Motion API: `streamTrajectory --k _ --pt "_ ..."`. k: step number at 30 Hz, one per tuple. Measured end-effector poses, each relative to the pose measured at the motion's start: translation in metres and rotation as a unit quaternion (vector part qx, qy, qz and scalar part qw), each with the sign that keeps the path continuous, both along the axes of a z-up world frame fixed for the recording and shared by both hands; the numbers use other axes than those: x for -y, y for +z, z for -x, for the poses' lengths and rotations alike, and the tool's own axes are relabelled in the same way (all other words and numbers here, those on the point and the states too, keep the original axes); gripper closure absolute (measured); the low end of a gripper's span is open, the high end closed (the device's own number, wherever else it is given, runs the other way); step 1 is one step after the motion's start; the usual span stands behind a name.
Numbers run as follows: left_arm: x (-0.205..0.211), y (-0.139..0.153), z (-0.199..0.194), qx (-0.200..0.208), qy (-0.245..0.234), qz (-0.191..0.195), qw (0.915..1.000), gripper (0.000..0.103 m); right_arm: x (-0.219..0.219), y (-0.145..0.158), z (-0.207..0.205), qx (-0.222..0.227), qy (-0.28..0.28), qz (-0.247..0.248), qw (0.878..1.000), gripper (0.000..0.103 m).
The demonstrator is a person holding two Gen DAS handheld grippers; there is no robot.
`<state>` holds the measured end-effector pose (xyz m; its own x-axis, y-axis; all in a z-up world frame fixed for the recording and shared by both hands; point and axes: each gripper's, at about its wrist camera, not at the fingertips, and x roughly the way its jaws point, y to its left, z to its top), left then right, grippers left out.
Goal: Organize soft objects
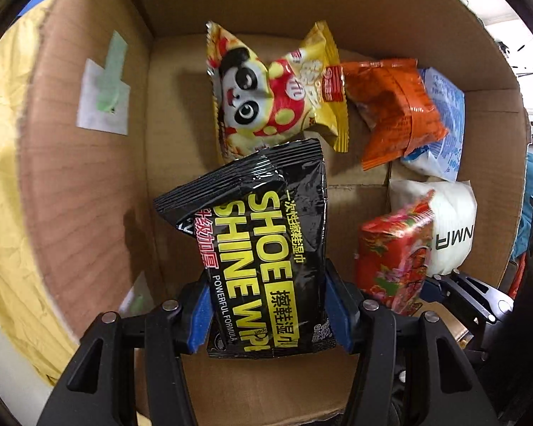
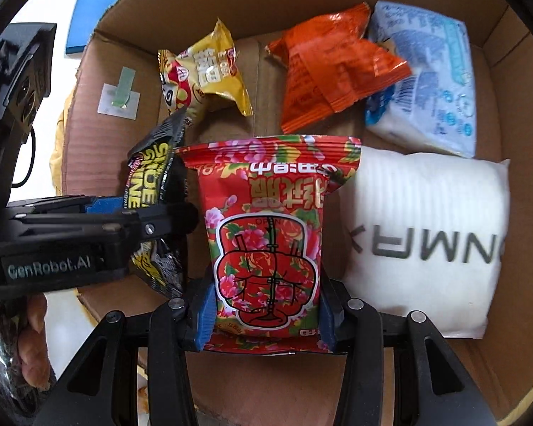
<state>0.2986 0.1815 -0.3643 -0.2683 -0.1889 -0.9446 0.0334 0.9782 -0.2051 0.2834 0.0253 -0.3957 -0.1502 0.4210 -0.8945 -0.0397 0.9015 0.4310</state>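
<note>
My left gripper is shut on a black shoe-shine wipes pack, held above the floor of a cardboard box. My right gripper is shut on a red floral pack inside the same box. In the right wrist view the left gripper and its black pack hang just left of the red pack. In the left wrist view the red pack shows at the right with part of the right gripper's fingers.
On the box floor lie a yellow panda snack bag, an orange bag, a blue-white tissue pack and a white pillow-like pack. A yellow cloth lies outside the left wall. A hand shows lower left.
</note>
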Motion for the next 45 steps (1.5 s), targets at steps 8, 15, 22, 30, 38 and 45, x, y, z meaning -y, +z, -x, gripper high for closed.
streamTrajectory --k 8,15,22,30,38,45 --pt "0.01 -0.016 0.0 -0.018 -0.008 -0.01 0.9998 0.05 -0.017 -0.014 -0.004 -0.003 0.013 0.027 1.0 0.052" --pt "0.017 -0.024 0.008 -0.018 -0.004 -0.013 0.9997 0.05 -0.03 -0.019 0.001 0.003 0.021 0.054 0.998 0.048" --pt "0.012 -0.018 0.031 0.004 0.015 -0.008 0.9998 0.05 -0.031 -0.011 0.01 0.016 0.021 0.085 0.996 0.048" --pt "0.019 0.016 0.053 0.069 0.025 -0.023 0.9971 0.05 -0.025 0.012 0.017 0.04 0.022 0.116 0.992 0.048" --pt "0.026 0.048 0.063 0.125 0.035 -0.043 0.9906 0.049 -0.018 0.031 0.025 0.073 0.018 0.154 0.985 0.038" --pt "-0.002 0.075 0.064 0.161 0.064 -0.059 0.9831 0.024 -0.002 0.048 0.027 0.085 -0.008 0.189 0.978 0.007"
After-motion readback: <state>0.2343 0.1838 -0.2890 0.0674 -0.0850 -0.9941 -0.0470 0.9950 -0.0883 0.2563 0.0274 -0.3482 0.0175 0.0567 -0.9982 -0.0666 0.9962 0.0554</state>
